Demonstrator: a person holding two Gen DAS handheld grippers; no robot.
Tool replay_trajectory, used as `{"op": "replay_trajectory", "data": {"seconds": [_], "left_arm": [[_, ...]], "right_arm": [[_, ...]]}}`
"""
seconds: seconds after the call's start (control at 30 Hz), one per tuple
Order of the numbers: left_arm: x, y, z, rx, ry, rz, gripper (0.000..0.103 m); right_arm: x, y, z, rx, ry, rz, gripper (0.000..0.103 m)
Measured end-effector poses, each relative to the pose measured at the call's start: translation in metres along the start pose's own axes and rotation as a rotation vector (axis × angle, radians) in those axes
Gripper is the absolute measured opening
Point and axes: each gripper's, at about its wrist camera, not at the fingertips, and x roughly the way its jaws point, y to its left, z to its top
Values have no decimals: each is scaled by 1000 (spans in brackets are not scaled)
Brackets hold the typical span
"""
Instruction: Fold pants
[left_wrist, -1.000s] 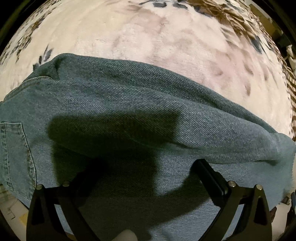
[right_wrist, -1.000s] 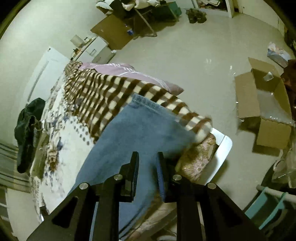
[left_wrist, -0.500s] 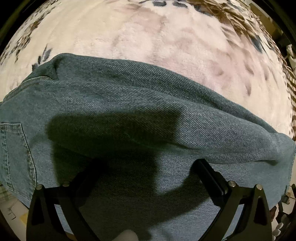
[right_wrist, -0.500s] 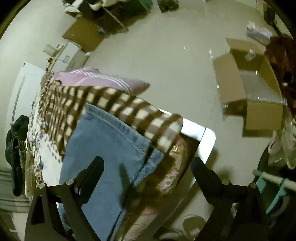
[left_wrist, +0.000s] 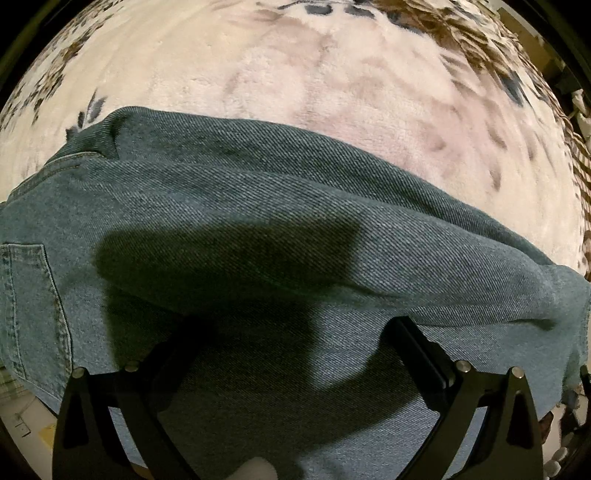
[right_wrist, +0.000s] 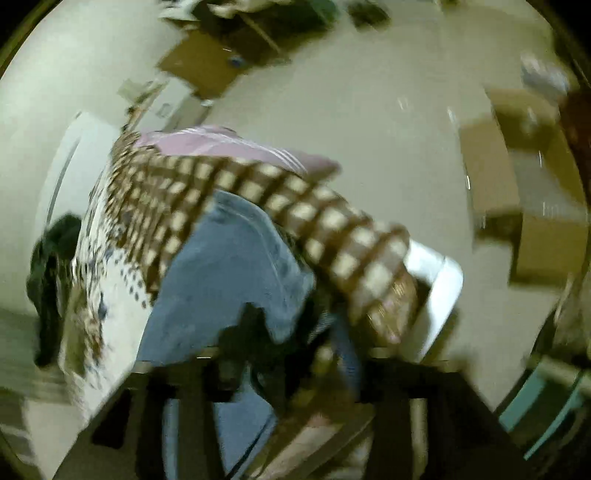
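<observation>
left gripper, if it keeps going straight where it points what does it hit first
The jeans: the left gripper is open just above the denim, and a raised fold of it lies straight ahead. The blanket comes only beyond that. Depth is hard to judge here.

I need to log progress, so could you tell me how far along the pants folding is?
Done: the jeans lie on the floral blanket with one layer already folded over, its rounded edge across the left wrist view. In hand: the left tool sits open over the denim, gripping nothing; the right tool is motion-blurred near the leg end. Left: the remaining folds.
</observation>
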Motion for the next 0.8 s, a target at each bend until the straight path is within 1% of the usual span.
{"op": "replay_trajectory", "data": {"seconds": [0.03,0.1,0.13,0.17,0.33,0.4,0.47,0.5,0.53,0.57,0.6,0.63,0.67,0.7,0.8], "left_arm": [[0,0,0,1,0,0,103],[0,0,0,1,-2,0,103],[0,0,0,1,-2,0,103],[0,1,0,1,-4,0,103],[0,2,-1,4,-7,0,103],[0,3,0,4,-8,-1,103],[0,2,-2,4,-11,-2,103],[0,2,-2,4,-14,-3,103],[0,3,-2,2,-21,-3,103],[0,4,-2,0,-28,-3,103],[-1,5,-3,-4,-35,-4,103],[-1,5,-4,-5,-41,-4,103],[-1,6,-5,-5,-50,-5,103],[-2,7,-6,-4,-59,-6,103],[-5,8,-10,7,-68,-14,103]], "right_arm": [[2,-7,-1,32,10,15,55],[5,-22,-5,113,36,105,55],[6,-25,-8,133,40,142,55],[6,-23,-11,127,33,157,55],[10,1,-8,40,-21,165,55],[17,12,0,3,-43,146,55],[29,20,7,-19,-32,131,55],[44,20,11,-17,2,126,55],[50,18,14,-5,12,126,55],[53,17,17,13,-15,146,55],[53,18,19,16,-24,147,48],[51,25,21,0,-27,140,33],[46,32,21,-24,-40,144,14],[40,39,19,-52,-58,139,14],[17,61,8,-116,-92,162,12]]}}
